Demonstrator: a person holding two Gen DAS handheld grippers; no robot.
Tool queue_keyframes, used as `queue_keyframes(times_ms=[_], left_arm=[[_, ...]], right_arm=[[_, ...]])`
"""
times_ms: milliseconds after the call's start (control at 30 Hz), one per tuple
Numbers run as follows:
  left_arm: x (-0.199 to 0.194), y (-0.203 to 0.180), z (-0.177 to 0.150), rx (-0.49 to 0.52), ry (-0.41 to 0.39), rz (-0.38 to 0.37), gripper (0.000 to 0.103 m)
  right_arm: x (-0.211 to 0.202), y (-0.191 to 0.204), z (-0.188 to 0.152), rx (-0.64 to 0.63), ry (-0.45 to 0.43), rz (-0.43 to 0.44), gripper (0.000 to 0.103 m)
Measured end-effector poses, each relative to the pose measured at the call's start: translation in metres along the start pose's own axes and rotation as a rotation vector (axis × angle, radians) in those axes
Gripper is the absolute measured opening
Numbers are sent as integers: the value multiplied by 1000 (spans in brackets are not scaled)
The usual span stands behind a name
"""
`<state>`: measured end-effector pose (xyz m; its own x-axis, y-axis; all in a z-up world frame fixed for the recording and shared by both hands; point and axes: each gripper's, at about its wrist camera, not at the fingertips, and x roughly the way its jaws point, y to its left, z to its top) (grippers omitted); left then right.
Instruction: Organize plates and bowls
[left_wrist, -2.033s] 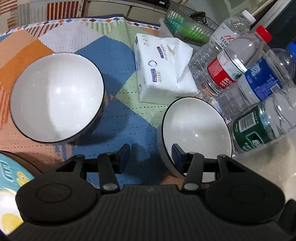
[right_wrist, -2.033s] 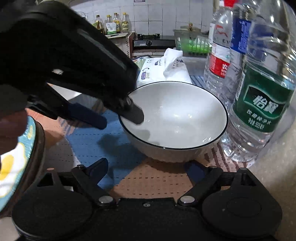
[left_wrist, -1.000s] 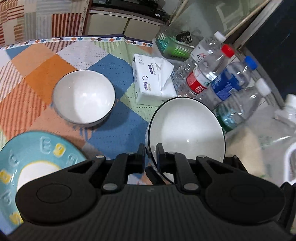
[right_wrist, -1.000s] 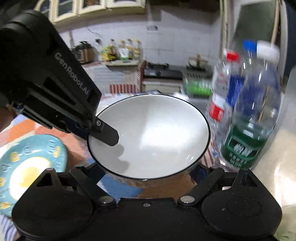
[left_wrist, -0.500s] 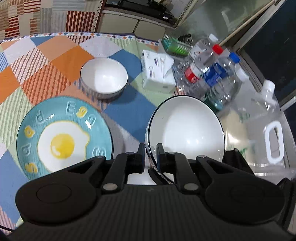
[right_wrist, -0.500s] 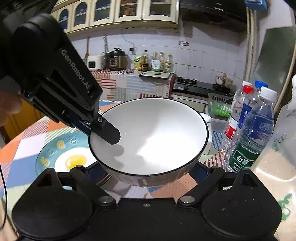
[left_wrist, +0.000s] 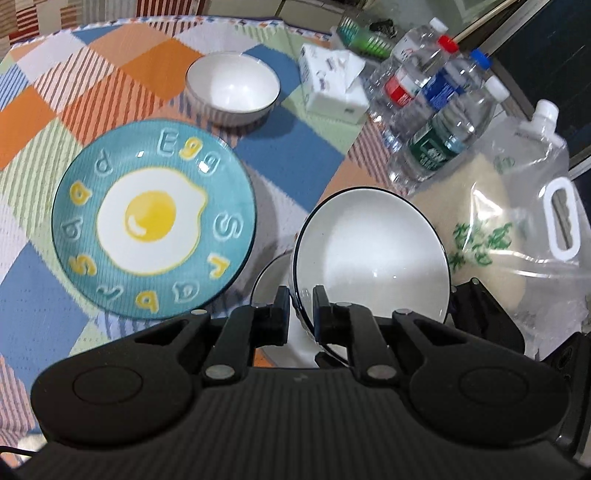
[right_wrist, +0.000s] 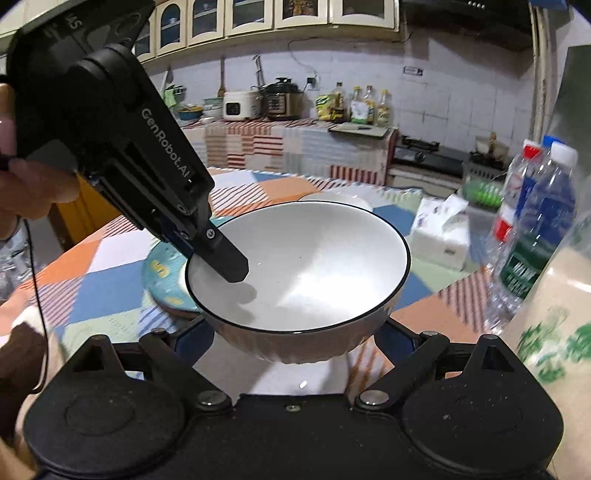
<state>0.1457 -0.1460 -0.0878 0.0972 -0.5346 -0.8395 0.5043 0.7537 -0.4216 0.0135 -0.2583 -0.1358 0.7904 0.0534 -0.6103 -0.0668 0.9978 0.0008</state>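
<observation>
Between the left hand-held gripper (left_wrist: 300, 314) fingers, pinched at its rim, hangs the bowl (left_wrist: 373, 254).

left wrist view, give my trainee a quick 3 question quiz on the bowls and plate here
1. True or false: the left tool is shut on the rim of the lifted bowl.
2. Multiple choice: what is pictured on the blue plate? A fish; B fried egg; C flower.
3. Where is the second bowl?

Key: 1 true. 2 B. 3 It rests on the patterned tablecloth, beyond the plate and apart from it, near the tissue pack.
</observation>
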Motion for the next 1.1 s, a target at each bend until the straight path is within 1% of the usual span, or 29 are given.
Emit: queue_keyframes(times_ms=[100,200,400,500,600,800,967,1100], left_arm=[[6,4,-7,-2,31,15,11],[13,6,-13,-5,73,38,11],[22,7,-17,-9,102,51,11],[27,5,-18,0,116,77,11],[33,2,-18,15,124,110,10],[39,-2,-18,44,130,155,10],[42,-6,-19,76,125,184,10],[43,-7,-20,84,118,190,12]], right_arm=[[2,4,-9,13,26,23,96],[6,9,-16,14,54,26,96],[10,15,-26,24,92,16,96],[10,17,-27,1,103,-4,96],[13,22,-27,-33,123,-35,96],[13,28,-26,-56,131,-56,96],[15,29,-25,-61,141,-68,97],[16,30,-23,-57,156,-74,97]])
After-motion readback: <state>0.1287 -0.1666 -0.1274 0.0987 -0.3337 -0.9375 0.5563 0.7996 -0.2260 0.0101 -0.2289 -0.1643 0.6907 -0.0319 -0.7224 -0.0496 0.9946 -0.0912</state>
